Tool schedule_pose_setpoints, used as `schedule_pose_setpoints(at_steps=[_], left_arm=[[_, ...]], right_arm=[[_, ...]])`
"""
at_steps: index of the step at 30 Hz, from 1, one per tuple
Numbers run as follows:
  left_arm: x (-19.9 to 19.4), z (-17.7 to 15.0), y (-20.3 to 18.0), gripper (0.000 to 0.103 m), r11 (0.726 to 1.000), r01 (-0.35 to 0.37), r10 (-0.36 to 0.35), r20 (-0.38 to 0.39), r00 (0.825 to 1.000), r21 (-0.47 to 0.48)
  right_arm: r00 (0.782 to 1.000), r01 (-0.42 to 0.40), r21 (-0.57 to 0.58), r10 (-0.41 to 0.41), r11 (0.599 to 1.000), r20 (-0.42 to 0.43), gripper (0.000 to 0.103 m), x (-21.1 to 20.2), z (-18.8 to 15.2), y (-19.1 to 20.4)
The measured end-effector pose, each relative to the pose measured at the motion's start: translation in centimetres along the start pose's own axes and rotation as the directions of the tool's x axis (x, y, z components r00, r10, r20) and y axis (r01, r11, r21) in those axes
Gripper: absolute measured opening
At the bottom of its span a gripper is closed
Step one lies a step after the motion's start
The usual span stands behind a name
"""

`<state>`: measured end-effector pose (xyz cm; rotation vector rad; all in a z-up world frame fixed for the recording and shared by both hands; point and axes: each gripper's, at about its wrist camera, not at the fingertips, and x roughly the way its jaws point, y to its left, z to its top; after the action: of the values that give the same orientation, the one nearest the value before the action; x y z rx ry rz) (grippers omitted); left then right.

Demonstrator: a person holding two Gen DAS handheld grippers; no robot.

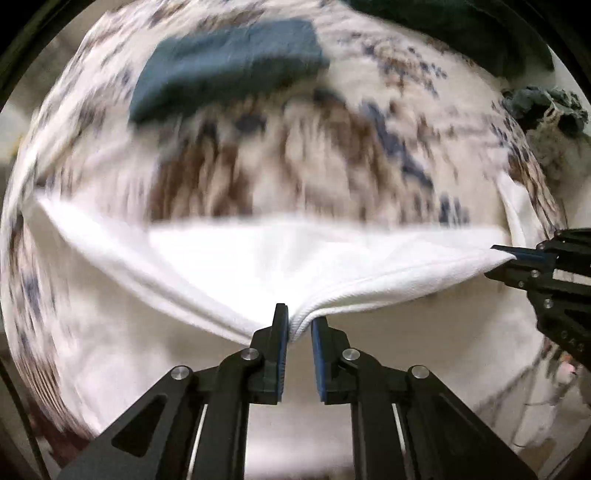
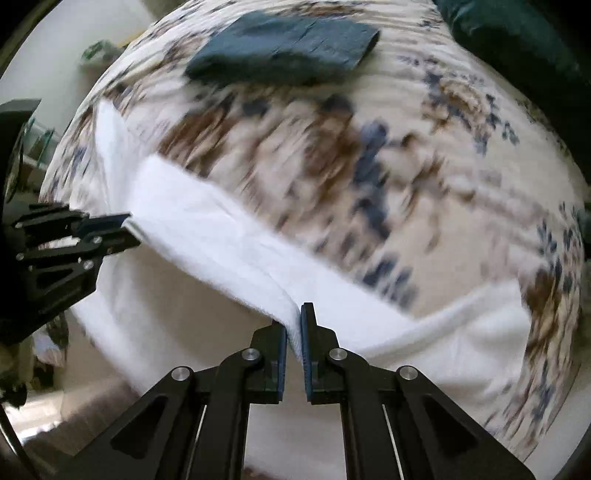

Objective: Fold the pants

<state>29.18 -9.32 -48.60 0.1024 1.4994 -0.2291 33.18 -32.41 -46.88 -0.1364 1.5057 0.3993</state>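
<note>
White pants (image 1: 295, 254) hang stretched between my two grippers above a floral bedspread (image 1: 314, 155). My left gripper (image 1: 299, 321) is shut on the pants' ribbed edge. My right gripper (image 2: 294, 317) is shut on the same edge further along. In the left wrist view the right gripper (image 1: 513, 258) pinches the cloth at the far right. In the right wrist view the left gripper (image 2: 127, 230) pinches the white pants (image 2: 229, 236) at the left. The cloth sags below both grips. The background is motion-blurred.
A folded blue-grey garment (image 1: 225, 70) lies on the bedspread (image 2: 424, 155) at the far side; it also shows in the right wrist view (image 2: 288, 48). A dark green item (image 1: 461, 29) sits at the upper right. A rumpled pile of clothes (image 1: 546, 107) lies at the right edge.
</note>
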Motion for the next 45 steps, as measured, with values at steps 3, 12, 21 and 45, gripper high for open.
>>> schedule_pose_setpoints(at_steps=[3, 12, 21, 45], left_arm=[[2.7, -4.5, -0.2, 0.01, 0.998, 0.026, -0.031, -0.083, 0.996, -0.063], [9.0, -10.1, -0.2, 0.013, 0.986, 0.069, -0.095, -0.17, 0.981, -0.154], [3.5, -12.4, 1.8, 0.081, 0.97, 0.12, -0.142, -0.094, 0.985, -0.212], [4.3, -8.1, 3.8, 0.097, 0.925, -0.324, 0.333, 0.011, 0.943, -0.201]], right_arm=[[0.997, -0.005, -0.001, 0.005, 1.0, -0.074, 0.008, 3.4, -2.6, 3.0], [0.963, 0.032, 0.042, -0.019, 0.999, -0.268, 0.009, 10.5, -10.1, 5.0], [0.958, -0.176, 0.457, 0.258, 0.872, -0.124, 0.096, 4.3, -11.7, 0.9], [0.988, 0.085, 0.948, -0.146, 0.305, -0.042, 0.018, 0.6, -27.4, -16.1]])
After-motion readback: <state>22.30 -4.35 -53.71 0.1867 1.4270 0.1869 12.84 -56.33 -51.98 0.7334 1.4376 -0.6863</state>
